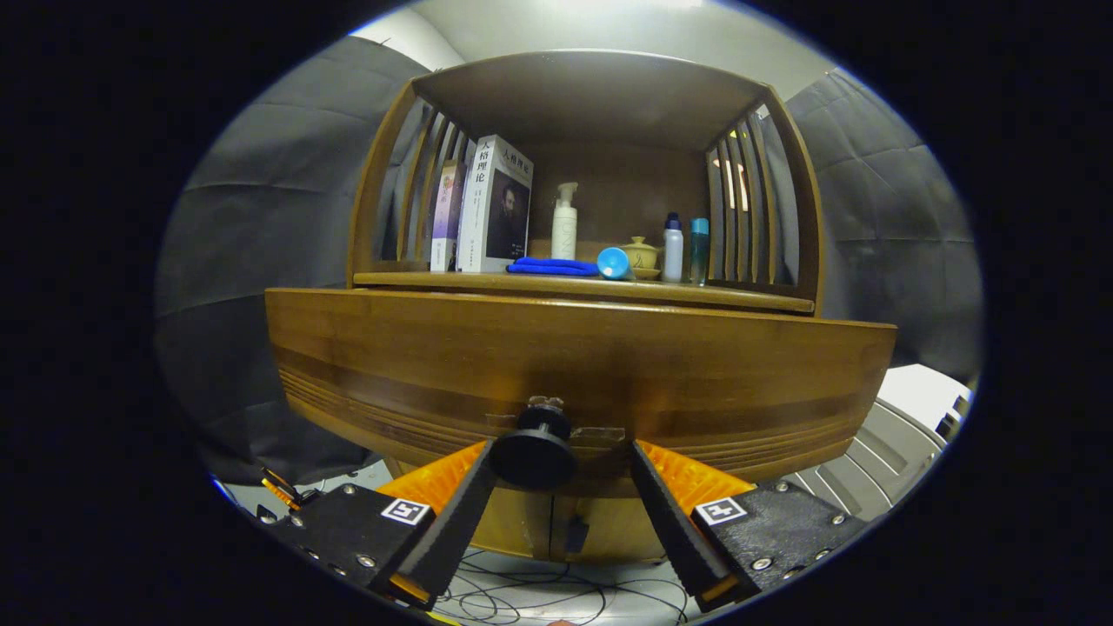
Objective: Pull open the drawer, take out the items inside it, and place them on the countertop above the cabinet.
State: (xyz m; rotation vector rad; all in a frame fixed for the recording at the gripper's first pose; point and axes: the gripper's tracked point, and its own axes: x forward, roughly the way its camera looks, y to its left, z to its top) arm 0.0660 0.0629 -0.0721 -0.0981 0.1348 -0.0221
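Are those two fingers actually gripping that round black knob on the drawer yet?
Not gripping. In the gripper view, the left finger meets the edge of the drawer knob, but a plain gap separates the right finger from it. The gripper is open around it.

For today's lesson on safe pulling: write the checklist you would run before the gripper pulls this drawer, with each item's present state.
1. Knob between the fingers: ok.
2. Both fingers pressing on the knob: not ok; the left one looks to touch it, the right one stands apart.
3. Gripper centred on the knob: not ok, knob nearer the left finger.
4. Drawer front unobstructed: ok.
5. Drawer contents: cannot tell.
6. Countertop room: ok, bare front edge.
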